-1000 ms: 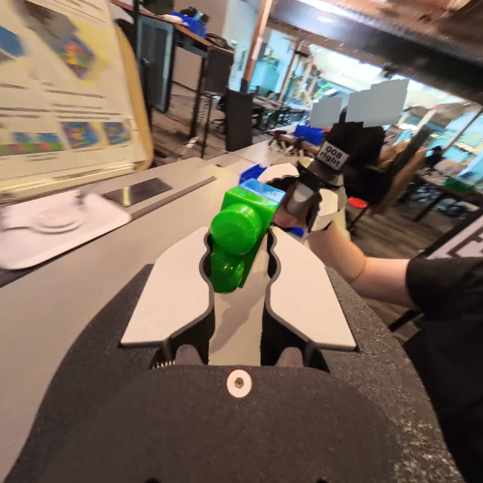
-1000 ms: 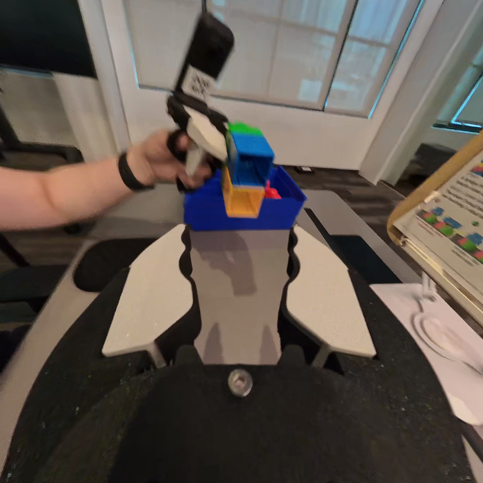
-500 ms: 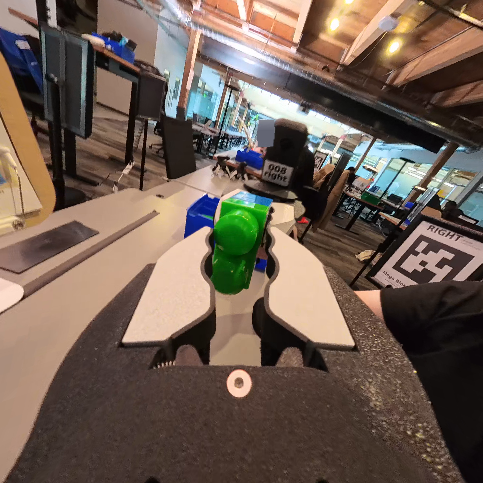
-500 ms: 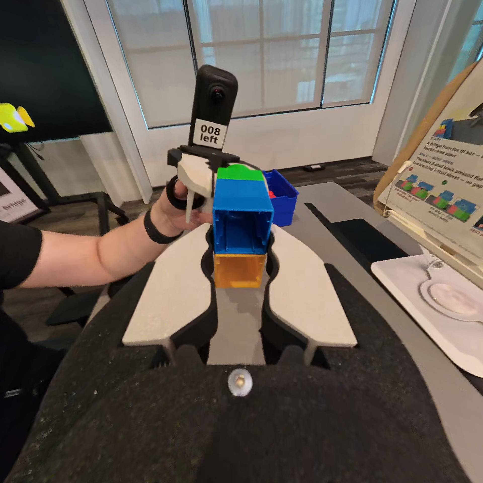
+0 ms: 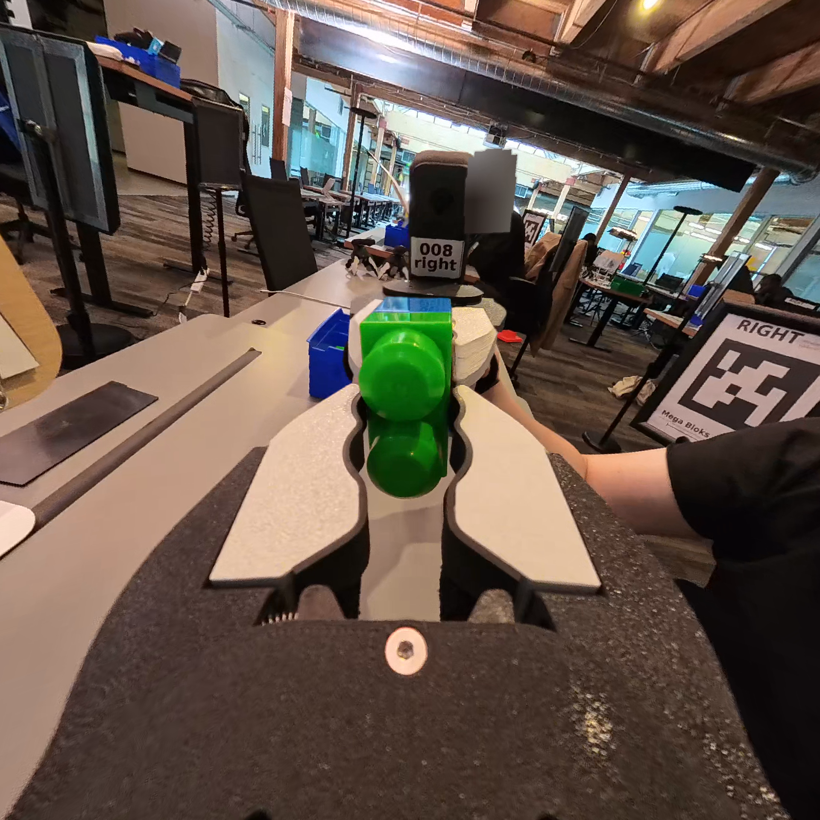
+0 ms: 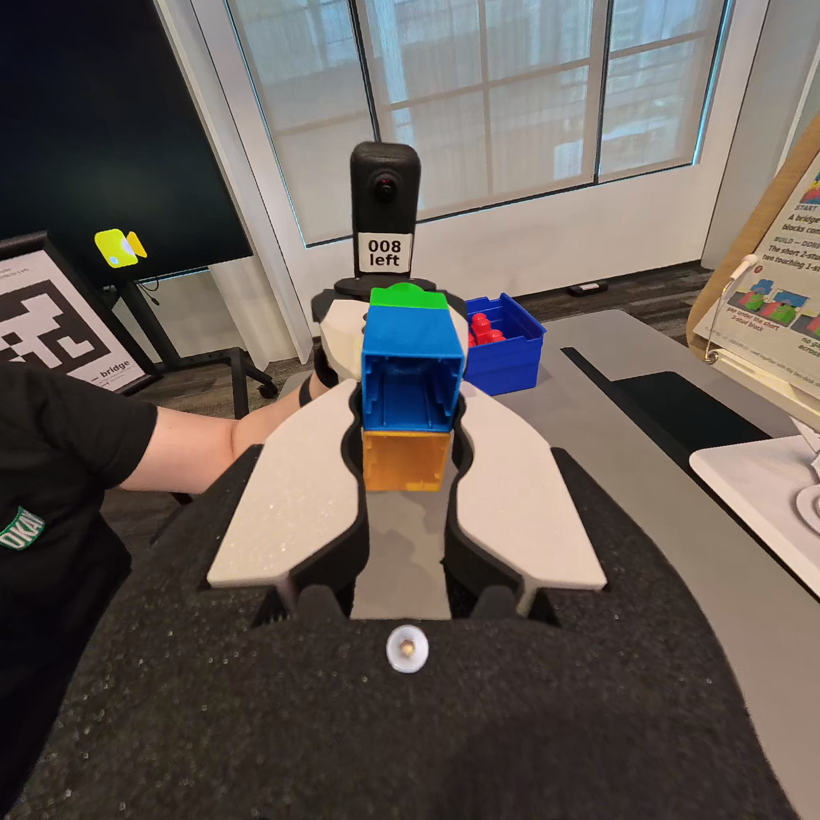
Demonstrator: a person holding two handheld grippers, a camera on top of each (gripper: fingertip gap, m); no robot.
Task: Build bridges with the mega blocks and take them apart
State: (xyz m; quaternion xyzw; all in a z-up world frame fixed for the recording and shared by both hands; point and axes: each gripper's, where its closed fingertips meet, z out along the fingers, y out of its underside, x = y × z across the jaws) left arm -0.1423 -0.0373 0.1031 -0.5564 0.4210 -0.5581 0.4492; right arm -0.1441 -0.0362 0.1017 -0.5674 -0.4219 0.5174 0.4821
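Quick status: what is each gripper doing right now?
Left gripper: shut on the green block.
Right gripper: shut on the blue block and orange block.

Black rectangular mat (image 5: 66,430) lies flat on the grey table (image 5: 186,355). Tan-backed instruction board (image 6: 772,275) leans at the table's edge, dark wall screen (image 6: 88,133) beyond.

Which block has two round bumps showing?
The green block, pinched in the left gripper. The blue block and orange block show only hollow undersides.
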